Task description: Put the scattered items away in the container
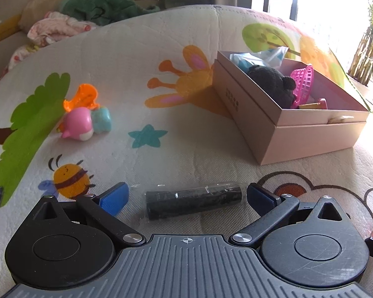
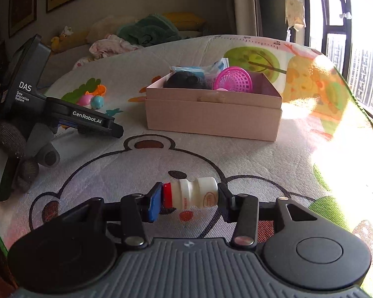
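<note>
Right tongs [image 2: 189, 197]: clamped end to end on a small white bottle [image 2: 191, 196] with a red cap, one pad on the cap, the other on the base; the bottle lies crosswise just above the play mat [image 2: 236, 154].
Left tongs [image 1: 187, 196]: spread wide, gripping nothing; a dark roll [image 1: 194, 202] in clear wrap lies on the mat between the pads, clear of both.
Box [image 2: 211, 119]: pink cardboard, open, ahead of both tongs; already holds a black plush toy [image 1: 271, 82], a pink basket [image 2: 233, 79] and a blue packet [image 2: 199, 70].
Still loose: a pink toy [image 1: 78, 126], an orange toy [image 1: 83, 96] and a pale blue toy [image 1: 102, 119], well apart from the box.
Bottle handling: likely light, stiff plastic, smooth and ribbed; the endwise grip could slip if tilted, so a hold across the waist would be surer.
Roll handling: probably light and firm, with slippery wrap; best taken across its middle.
</note>
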`<action>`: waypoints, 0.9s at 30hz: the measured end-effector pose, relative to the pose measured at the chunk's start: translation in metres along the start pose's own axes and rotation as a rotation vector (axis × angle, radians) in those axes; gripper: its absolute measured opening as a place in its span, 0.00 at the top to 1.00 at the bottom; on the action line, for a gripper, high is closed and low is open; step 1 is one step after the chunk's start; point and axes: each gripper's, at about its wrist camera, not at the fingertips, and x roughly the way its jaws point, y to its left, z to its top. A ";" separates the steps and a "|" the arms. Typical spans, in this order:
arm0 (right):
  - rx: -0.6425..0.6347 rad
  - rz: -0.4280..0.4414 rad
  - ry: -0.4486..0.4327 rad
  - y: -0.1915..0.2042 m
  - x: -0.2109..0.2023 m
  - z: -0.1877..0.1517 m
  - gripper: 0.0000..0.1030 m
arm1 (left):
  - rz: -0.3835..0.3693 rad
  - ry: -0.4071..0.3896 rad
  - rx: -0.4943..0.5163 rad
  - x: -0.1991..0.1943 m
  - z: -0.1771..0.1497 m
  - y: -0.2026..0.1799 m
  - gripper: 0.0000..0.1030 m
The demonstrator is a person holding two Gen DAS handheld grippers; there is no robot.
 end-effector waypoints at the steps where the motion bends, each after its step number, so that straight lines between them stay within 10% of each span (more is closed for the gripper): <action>1: 0.000 -0.003 0.000 0.000 -0.001 0.000 0.56 | 0.003 -0.004 0.007 0.000 -0.001 -0.001 0.00; 27: -0.054 -0.131 -0.131 -0.017 -0.081 0.057 0.56 | -0.260 -0.281 0.317 -0.119 -0.002 -0.083 0.12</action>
